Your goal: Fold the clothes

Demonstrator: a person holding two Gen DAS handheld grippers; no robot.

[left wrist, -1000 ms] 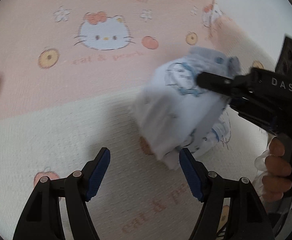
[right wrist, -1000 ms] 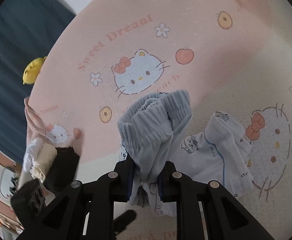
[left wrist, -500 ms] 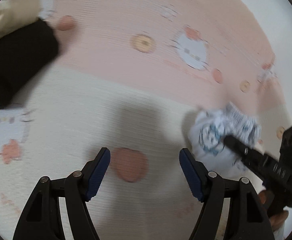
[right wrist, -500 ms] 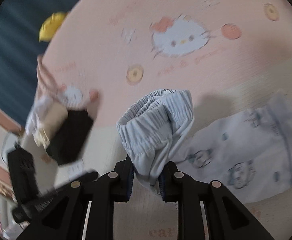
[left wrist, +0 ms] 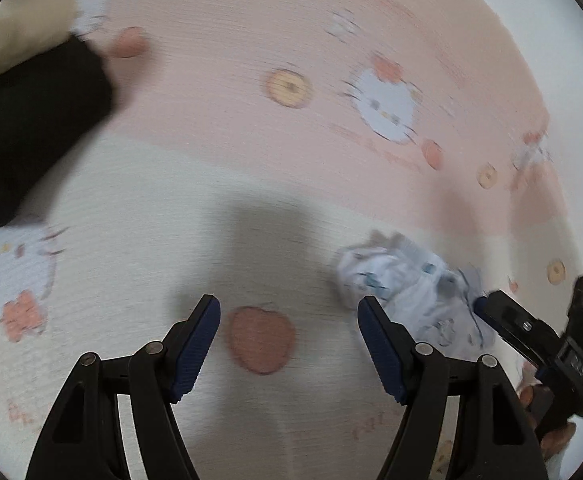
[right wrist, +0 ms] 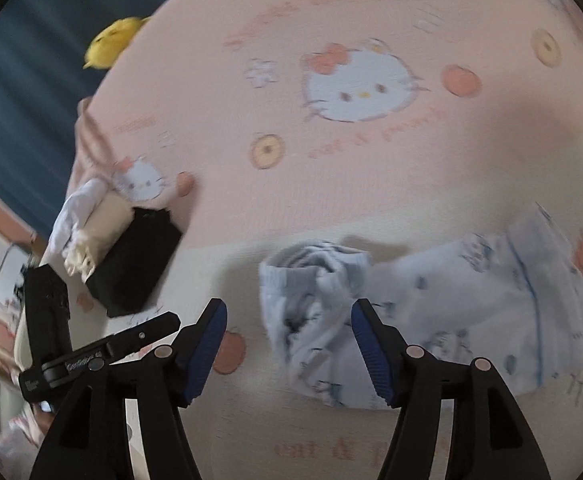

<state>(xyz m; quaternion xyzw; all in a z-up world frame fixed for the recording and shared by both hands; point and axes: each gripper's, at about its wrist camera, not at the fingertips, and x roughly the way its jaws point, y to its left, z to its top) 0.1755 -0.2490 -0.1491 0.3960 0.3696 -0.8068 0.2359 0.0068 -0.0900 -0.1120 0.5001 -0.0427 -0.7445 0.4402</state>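
R gripper point(right wrist: 289, 344) has let go: a sec ago its jaws were clamped on the gathered waistband of the pale blue printed pants point(right wrist: 371, 312), now they stand wide apart w/ nothing between them, and the pants lie crumpled on the bed point(right wrist: 371, 160), on the cream part of the cartoon-cat blanket, just ahead of the jaws. Waistband end is bunched up in a heap, the rest spreads off to the right, rumpled, not flat. L gripper point(left wrist: 289, 344) is spread open too, empty, over bare blanket w/ a peach print between its jaws; it has swung away from the pants point(left wrist: 407, 300), which now sit off to its right by the other gripper's tip. So the garment's been set down, not folded as it lies – prob needs spreading flat before any crease. Black folded piece point(right wrist: 135, 260) and cream/white items point(right wrist: 87, 232) sit stacked at the bed's left edge, well apart from the pants. Frames are blurry, so fine detail's unclear.
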